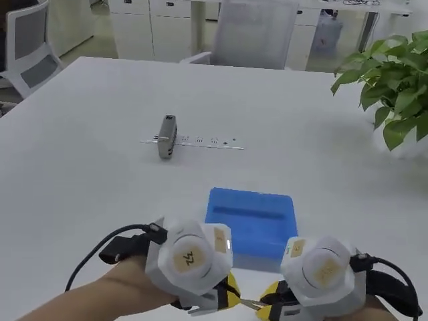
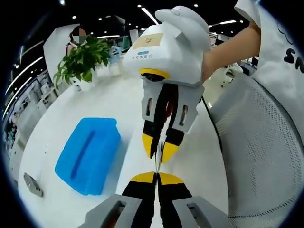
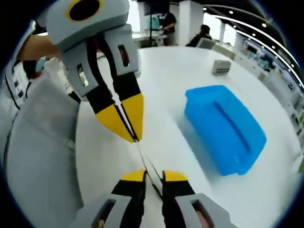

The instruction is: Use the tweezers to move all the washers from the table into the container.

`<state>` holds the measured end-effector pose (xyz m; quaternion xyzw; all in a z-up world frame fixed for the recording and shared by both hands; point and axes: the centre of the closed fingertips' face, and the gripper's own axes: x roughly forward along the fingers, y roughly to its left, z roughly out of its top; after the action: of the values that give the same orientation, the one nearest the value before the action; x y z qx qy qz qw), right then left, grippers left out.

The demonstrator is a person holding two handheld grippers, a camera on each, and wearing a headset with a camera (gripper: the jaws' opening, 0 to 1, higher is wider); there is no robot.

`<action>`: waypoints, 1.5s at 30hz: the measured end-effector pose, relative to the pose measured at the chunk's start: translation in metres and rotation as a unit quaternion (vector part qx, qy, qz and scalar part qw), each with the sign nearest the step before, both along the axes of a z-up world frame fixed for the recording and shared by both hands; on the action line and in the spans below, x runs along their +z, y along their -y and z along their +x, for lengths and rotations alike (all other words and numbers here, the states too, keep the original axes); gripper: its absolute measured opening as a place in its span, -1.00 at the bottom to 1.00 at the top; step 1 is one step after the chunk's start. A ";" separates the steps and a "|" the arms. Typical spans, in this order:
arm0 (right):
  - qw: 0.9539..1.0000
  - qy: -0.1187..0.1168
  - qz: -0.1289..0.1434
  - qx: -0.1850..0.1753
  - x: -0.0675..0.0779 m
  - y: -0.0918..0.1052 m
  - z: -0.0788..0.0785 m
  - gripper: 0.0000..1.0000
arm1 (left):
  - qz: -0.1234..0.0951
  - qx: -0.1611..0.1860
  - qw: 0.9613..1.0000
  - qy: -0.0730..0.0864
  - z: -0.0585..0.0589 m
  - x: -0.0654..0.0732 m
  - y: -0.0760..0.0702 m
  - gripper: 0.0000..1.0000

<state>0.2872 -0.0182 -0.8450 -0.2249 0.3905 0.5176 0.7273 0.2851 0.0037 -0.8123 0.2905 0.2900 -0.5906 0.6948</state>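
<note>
The thin metal tweezers [image 1: 253,305] hang between my two grippers just above the near edge of the white table [image 1: 100,154]. My left gripper [image 2: 156,176] is shut on one end of the tweezers [image 2: 156,164]. My right gripper [image 3: 155,176] is closed on the other end, with the tweezers' [image 3: 142,154] legs running between its yellow fingertips. The two grippers point at each other, tips almost touching, left gripper [image 1: 231,297] and right gripper [image 1: 271,294]. The blue container [image 1: 251,221] stands on the table just beyond them.
A white power strip with a grey adapter [image 1: 167,136] lies mid-table. A potted green plant [image 1: 394,87] stands at the right edge. Office chairs sit beyond the far side [image 1: 254,33] and at the left [image 1: 27,47]; a mesh chair [image 2: 256,142] is close behind me.
</note>
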 end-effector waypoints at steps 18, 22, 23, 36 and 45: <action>0.966 -0.010 0.106 -0.236 0.036 0.054 -0.023 -0.05 | 0.074 -0.014 0.997 0.008 0.008 -0.037 -0.020 -1.00; 0.958 0.000 0.120 -0.261 0.046 0.060 -0.027 -0.06 | 0.089 -0.015 0.996 0.012 0.011 -0.039 -0.023 -1.00; 0.956 0.001 0.123 -0.266 0.048 0.060 -0.029 -0.04 | 0.092 -0.013 0.996 0.011 0.012 -0.040 -0.023 -1.00; 0.934 0.096 0.100 -0.329 0.078 0.091 -0.036 0.78 | 0.102 0.005 0.995 0.009 0.018 -0.041 -0.026 -1.00; 0.930 0.113 0.082 -0.340 0.077 0.102 -0.040 0.80 | 0.121 -0.020 0.991 0.045 0.014 -0.042 -0.026 -1.00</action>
<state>0.2476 -0.1199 -0.7677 -0.0753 0.3144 0.2410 0.9151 0.2989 0.0293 -0.8538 0.4045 0.3220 -0.5513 0.6548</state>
